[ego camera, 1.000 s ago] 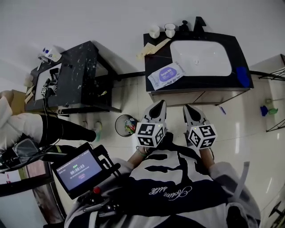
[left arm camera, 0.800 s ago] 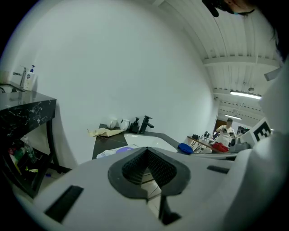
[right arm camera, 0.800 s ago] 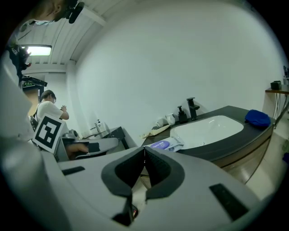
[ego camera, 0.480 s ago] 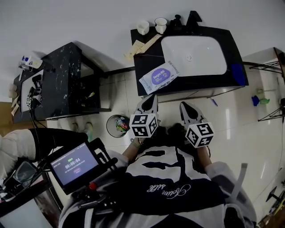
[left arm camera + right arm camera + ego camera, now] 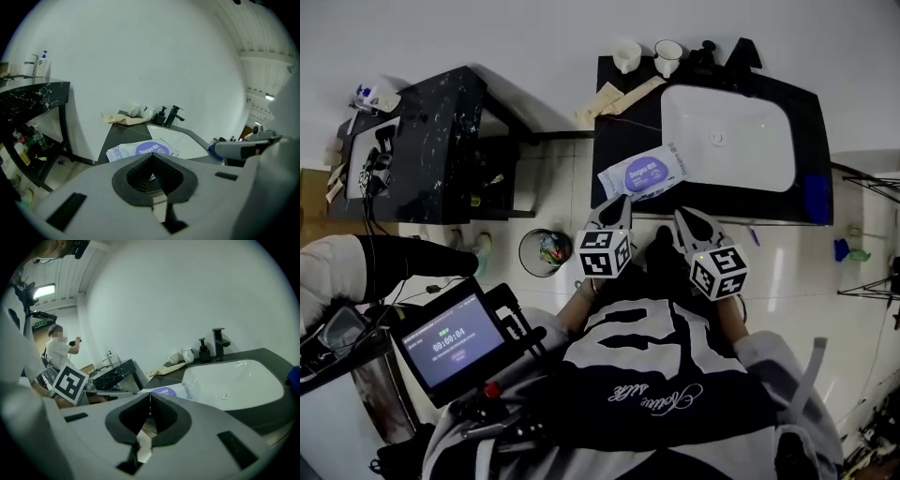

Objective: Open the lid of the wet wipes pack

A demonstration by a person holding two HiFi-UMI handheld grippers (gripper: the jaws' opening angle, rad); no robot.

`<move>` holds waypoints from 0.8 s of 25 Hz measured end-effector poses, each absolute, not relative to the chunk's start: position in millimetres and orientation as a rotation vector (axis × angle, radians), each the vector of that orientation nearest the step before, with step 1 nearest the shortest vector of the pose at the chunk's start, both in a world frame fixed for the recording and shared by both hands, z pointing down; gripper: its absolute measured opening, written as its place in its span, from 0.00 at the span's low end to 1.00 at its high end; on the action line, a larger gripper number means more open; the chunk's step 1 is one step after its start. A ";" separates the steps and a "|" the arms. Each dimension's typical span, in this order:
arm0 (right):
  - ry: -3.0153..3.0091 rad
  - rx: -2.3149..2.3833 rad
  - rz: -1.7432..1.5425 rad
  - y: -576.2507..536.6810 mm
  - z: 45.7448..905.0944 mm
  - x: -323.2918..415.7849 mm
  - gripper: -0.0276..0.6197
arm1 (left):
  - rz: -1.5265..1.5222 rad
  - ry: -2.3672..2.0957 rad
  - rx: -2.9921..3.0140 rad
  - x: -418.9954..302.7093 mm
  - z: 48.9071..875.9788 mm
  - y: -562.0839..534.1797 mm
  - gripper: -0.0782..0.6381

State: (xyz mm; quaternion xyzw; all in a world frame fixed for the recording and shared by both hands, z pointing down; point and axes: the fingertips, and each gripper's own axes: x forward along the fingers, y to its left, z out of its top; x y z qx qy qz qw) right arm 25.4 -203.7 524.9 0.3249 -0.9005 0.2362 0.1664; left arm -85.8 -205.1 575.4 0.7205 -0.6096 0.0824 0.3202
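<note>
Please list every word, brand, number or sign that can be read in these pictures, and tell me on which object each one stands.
"Deeyeo": on the purple oval of the wet wipes pack, in the left gripper view.
"00:00:04": on the monitor screen; the digits are small, so this is a likely reading.
Other print on the pack: too small to read.
Cursive print on the shirt: not legible.
Green sign: too blurred to read.

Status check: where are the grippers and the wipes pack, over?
Left gripper and right gripper shut, empty, short of the pack. Wet wipes pack flat beside sink, untouched. Path clear.
</note>
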 end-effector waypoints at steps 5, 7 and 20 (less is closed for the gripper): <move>-2.583 0.706 0.616 -244.4 532.8 19.9 0.04 | 0.238 -1.657 1.760 -77.4 603.9 -217.6 0.11; -2.579 0.623 0.588 -253.6 534.7 13.9 0.05 | 0.234 -1.669 1.706 -77.2 612.5 -218.6 0.11; -2.510 -0.097 0.150 -255.7 580.4 -50.3 0.16 | 0.178 -1.768 1.503 -82.0 638.8 -211.9 0.11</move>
